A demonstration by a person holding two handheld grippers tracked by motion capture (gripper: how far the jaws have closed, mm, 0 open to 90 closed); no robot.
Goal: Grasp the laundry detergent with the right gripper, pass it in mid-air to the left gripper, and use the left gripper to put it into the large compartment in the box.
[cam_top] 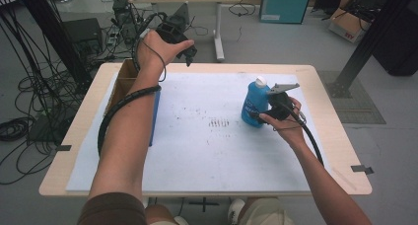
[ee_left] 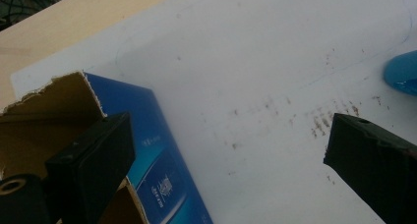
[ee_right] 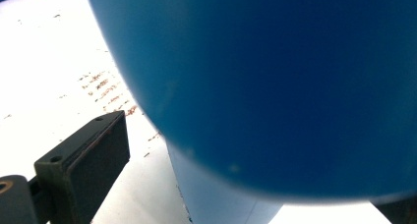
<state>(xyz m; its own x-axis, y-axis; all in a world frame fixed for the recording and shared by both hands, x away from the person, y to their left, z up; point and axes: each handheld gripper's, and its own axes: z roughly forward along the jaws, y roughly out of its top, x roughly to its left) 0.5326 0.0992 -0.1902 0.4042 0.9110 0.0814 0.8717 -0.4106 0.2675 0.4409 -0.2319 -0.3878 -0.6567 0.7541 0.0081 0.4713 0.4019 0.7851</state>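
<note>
High view: right hand-held gripper (cam_top: 263, 111) up against blue bottle (cam_top: 255, 102), bottle upright on white surface (cam_top: 197, 151), white cap on top, just ahead of the jaws. Right gripper view: bottle wall looms between the jaws, one jaw visibly clear of it w/ a gap, other jaw barely in frame at bottom right; so parted round the bottle, not yet pinching, as far as can be told. Left hand-held gripper (cam_top: 185, 50) raised over far-left edge of surface, jaws wide apart, nothing held; left gripper view looks down past its jaws at open cardboard box (ee_left: 44, 121) w/ blue printed side, directly below and a bit to its left, bottle's blue edge far off to its right. Judged progress: early. Approach to bottle done, grip not closed, bottle not lifted. Left to do, prob.: close on bottle, lift, carry across to box well off to right gripper's left, set it in. Box appears empty where visible, inside mostly hidden.
</note>
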